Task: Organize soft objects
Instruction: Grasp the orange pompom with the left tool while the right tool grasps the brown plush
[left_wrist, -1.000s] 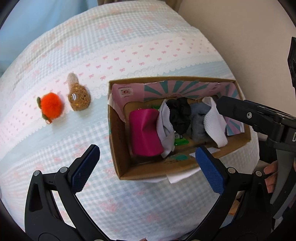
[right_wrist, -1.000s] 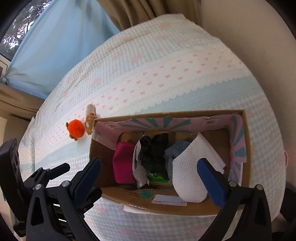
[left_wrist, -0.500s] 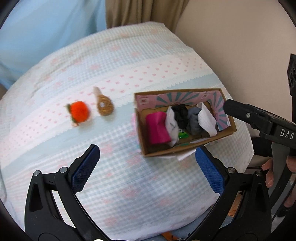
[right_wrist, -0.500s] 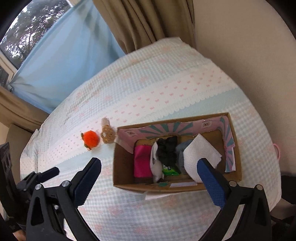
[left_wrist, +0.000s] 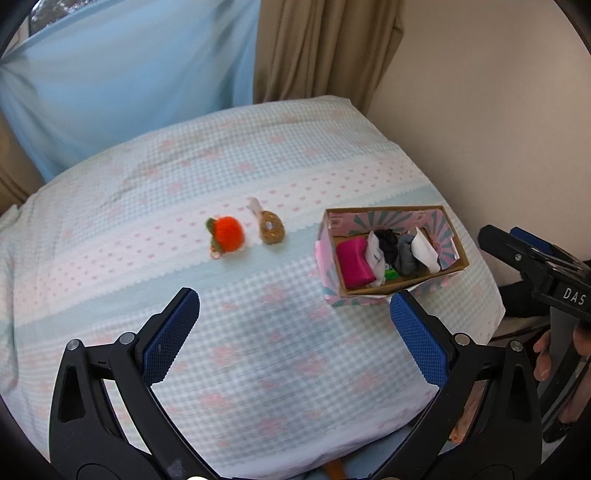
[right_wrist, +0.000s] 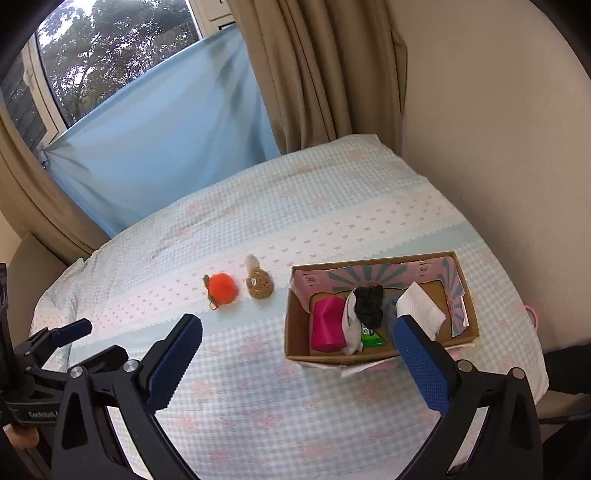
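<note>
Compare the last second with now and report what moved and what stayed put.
Both grippers pulled up and back from the cardboard box: it shrinks in both views, and the curtain and window come into sight. The left gripper and right gripper stayed open and empty. The orange pom-pom, brown plush and the box's contents lie as before.

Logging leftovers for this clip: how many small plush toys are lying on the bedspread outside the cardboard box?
2. A fuzzy orange ball plush and a round brown plush lie side by side left of the open cardboard box. None other shows.
</note>
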